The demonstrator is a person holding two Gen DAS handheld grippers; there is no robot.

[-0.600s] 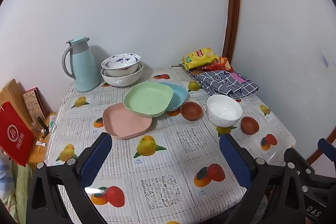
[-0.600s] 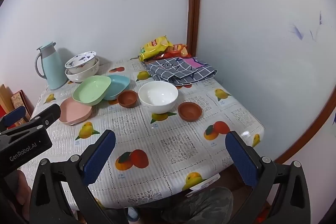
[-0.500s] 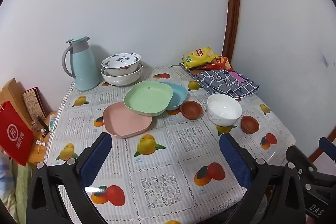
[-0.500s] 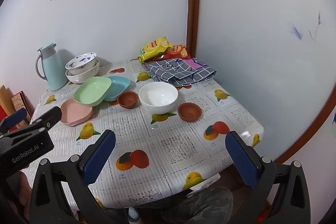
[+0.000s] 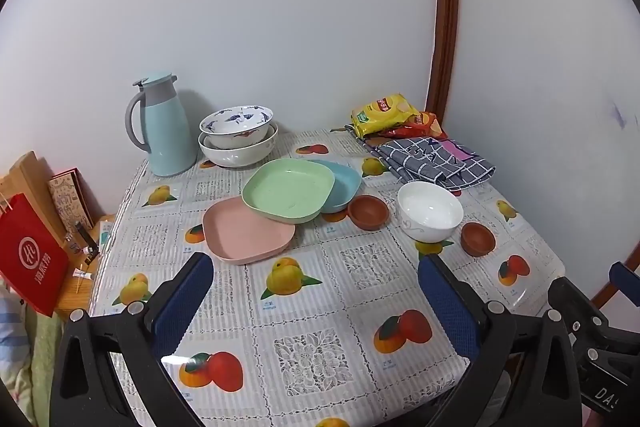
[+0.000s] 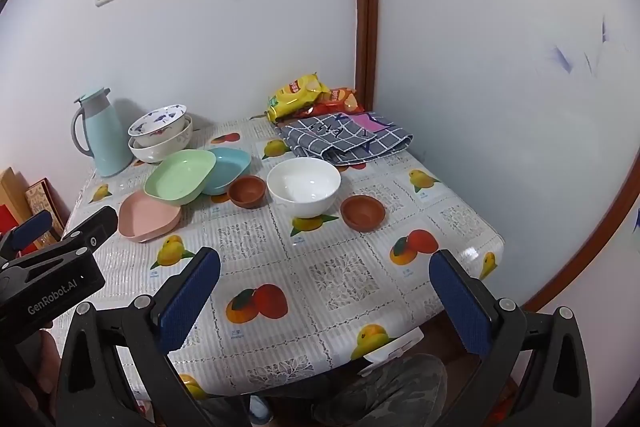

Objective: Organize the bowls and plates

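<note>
Both grippers wide, empty: left gripper (image 5: pixel 316 287), right gripper (image 6: pixel 324 283). Worktop (image 5: pixel 320 327) ahead. Green plate (image 5: pixel 288 189) at 12 o'clock, resting on pink plate (image 5: pixel 246 231) and blue plate (image 5: pixel 340 183); likely light, stiff plastic; pinch raised rim. White bowl (image 6: pixel 303 186) at 1 o'clock: likely ceramic, slippery, fragile; grip rim.

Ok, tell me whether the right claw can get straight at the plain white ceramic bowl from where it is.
Probably yes. The right claw stands open and empty over the near table edge, and only bare fruit-print tablecloth lies between it and the plain white ceramic bowl. The two small brown clay bowls flank it, apart.
</note>
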